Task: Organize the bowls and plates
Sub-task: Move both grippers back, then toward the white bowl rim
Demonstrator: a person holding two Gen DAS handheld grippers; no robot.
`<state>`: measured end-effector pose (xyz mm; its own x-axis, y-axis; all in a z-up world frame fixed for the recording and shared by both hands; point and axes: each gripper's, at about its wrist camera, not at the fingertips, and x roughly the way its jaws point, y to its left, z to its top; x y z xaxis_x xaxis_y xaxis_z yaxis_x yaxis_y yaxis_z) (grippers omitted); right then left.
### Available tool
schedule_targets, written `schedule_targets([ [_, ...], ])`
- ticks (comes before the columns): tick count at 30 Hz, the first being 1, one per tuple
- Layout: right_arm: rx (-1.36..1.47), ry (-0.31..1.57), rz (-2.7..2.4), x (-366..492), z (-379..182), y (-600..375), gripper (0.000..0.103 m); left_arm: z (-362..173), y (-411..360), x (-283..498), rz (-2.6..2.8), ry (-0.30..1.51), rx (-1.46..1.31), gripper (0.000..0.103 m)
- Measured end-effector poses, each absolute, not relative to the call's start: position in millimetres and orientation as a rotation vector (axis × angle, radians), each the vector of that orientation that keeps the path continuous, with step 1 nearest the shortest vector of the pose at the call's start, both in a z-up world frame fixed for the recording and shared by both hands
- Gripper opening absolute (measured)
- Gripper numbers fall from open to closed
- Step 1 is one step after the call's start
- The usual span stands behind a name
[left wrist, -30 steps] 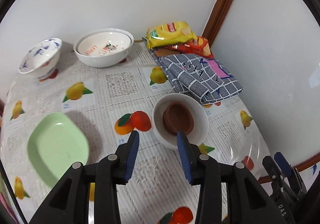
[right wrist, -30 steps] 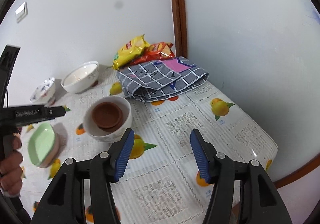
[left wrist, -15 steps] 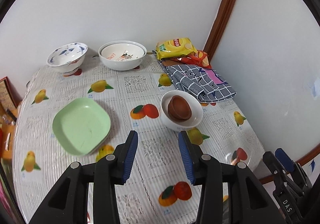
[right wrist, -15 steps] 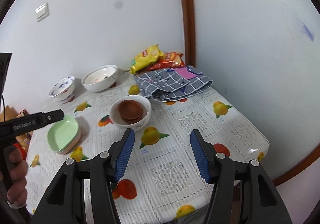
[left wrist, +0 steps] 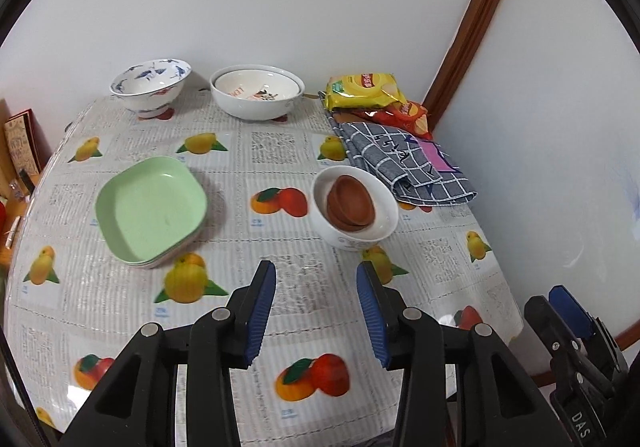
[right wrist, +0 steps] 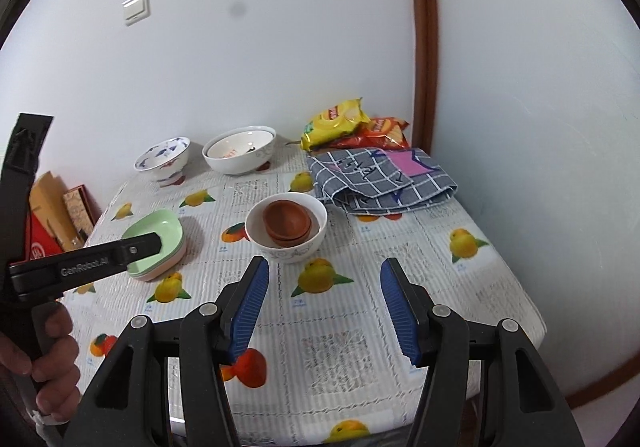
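Observation:
A white bowl point(left wrist: 378, 229) with brown bowls point(left wrist: 352, 203) nested inside stands mid-table; it also shows in the right wrist view point(right wrist: 296, 251). A stack of green square plates point(left wrist: 150, 209) lies to its left, also in the right wrist view point(right wrist: 164, 227). A blue-patterned bowl point(left wrist: 150, 85) and a large white bowl point(left wrist: 256, 91) stand at the back by the wall. My left gripper point(left wrist: 316, 289) is open and empty, above the table's front. My right gripper point(right wrist: 324, 295) is open and empty, in front of the white bowl.
Snack bags point(left wrist: 366, 91) and a folded grey checked cloth point(left wrist: 404, 163) lie at the back right corner. The table point(left wrist: 280, 151) has a fruit-print cover and sits against two walls. Boxes point(right wrist: 56, 215) stand left of the table.
Both grippers have pulled back and up from the white bowl, so more of the table shows. The bowls and plates have not moved.

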<state>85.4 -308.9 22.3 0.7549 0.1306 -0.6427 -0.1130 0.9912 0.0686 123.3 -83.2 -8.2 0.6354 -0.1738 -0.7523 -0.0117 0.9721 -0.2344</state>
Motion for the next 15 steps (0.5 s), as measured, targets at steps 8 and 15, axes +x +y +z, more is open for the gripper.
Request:
schedule_targets([
  [8,0.025,0.735,0.193,110.5,10.6,-326.1,0.058,-14.0,-102.9,139.3,-0.086,0.909,-0.226,0.040],
  [15,0.039,0.751,0.207,130.3,-2.3,-318.7,0.058,-21.7,-93.2,155.0,-0.057,0.928,-0.210,0.040],
])
